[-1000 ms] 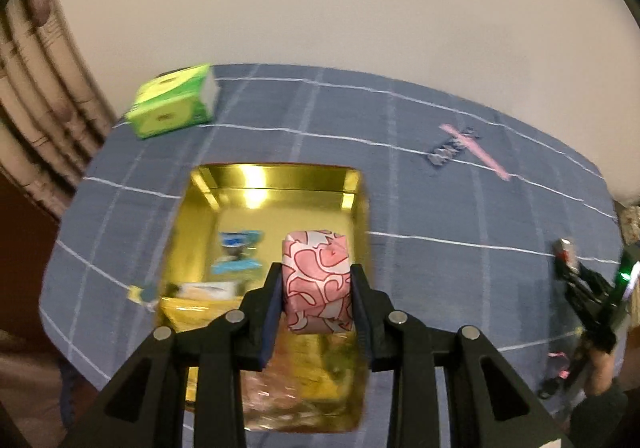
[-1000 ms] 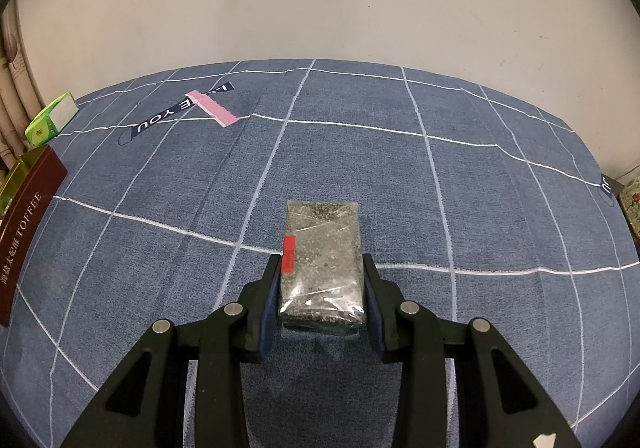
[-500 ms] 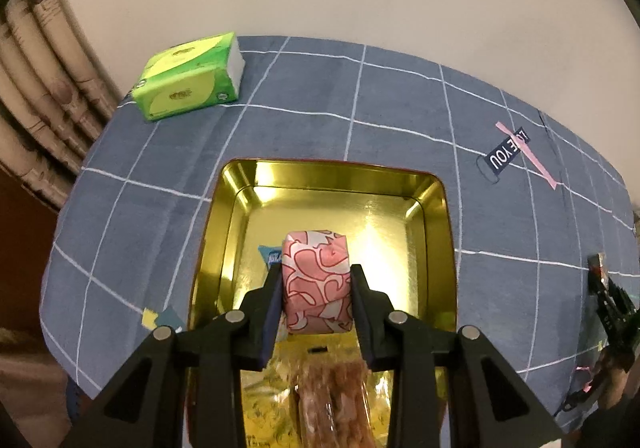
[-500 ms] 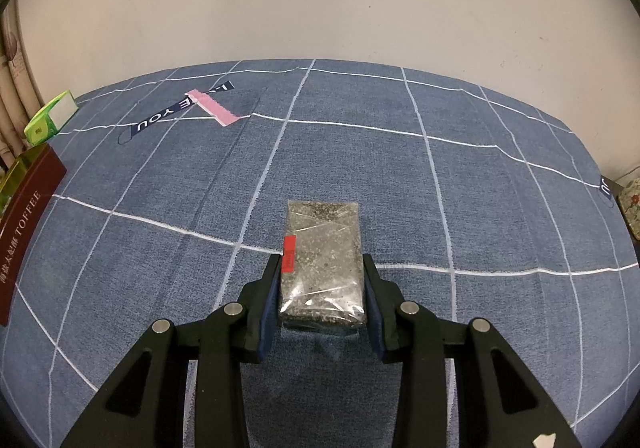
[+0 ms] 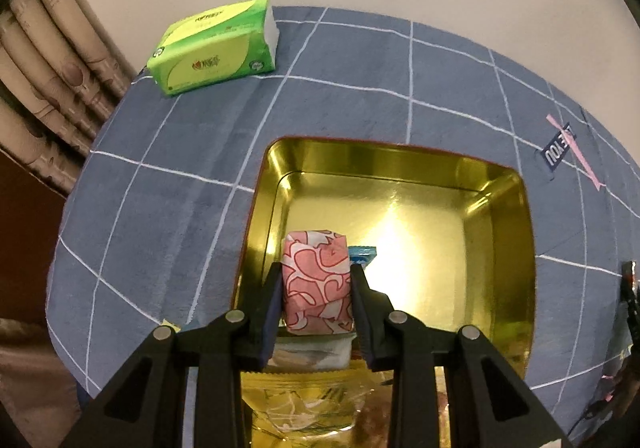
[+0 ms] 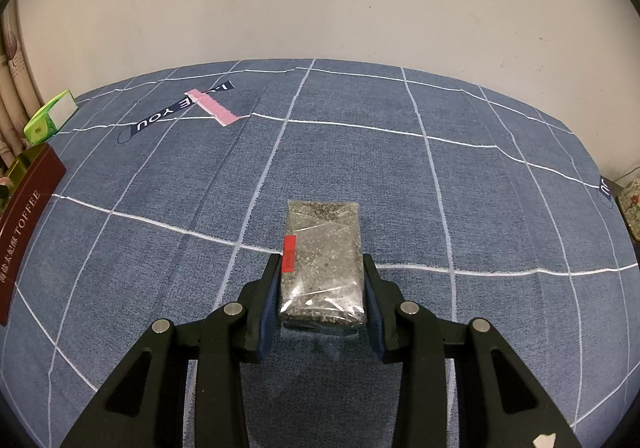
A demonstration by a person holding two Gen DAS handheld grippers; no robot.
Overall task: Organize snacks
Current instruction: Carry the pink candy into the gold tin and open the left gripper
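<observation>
- Gold tin (image 5: 400, 164) sits open on the blue checked counter (image 5: 168, 216), already holding a few wrapped snacks at its near end.
- Left hand-held gripper (image 5: 317, 284) is clamped on a pink-patterned snack (image 5: 316, 280), poised over the tin's near-left part, pointing steeply down.
- Small blue packet (image 5: 363, 254) lies in the tin just beside the pink one.
- Right hand-held gripper (image 6: 322, 284) is clamped on a clear bag of dark grainy snack (image 6: 322, 260), over bare counter, well apart from the tin's dark red side (image 6: 24, 224) at the left edge.
- Green tissue pack (image 5: 214, 46) sits at the far corner, likely not part of the task.
- Step in hand: dropping the pink snack into the tin.
- Next likely: lower a little, part the jaws over free tin floor, then bring the right bag across.
</observation>
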